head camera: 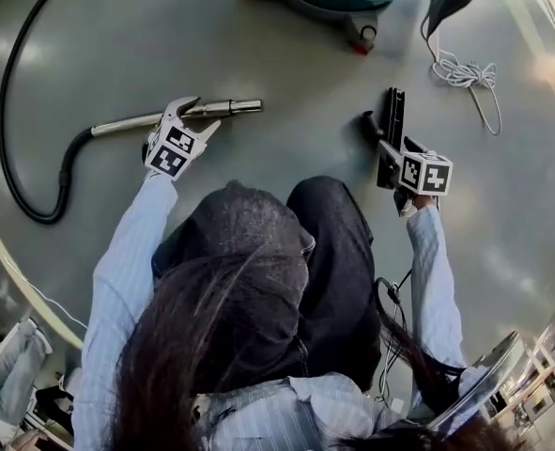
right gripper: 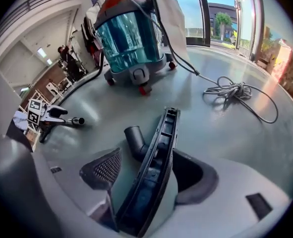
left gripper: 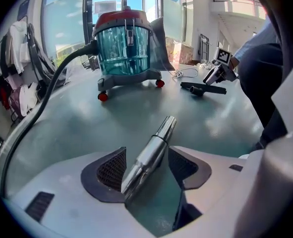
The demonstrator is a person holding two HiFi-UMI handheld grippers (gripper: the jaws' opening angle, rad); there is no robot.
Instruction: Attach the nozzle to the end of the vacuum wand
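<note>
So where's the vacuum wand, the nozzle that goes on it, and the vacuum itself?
vacuum wand (head camera: 232,108), head view, on the shiny metal tube near its free end.
nozzle (head camera: 393,120), head view, on its long black body.
vacuum cleaner (left gripper: 122,48), left gripper view, on its clear teal drum.

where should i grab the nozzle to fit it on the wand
The nozzle's long narrow body, from above, fingers on its two long sides, as the open right gripper straddles it. That leaves the round neck free for the wand.
</note>
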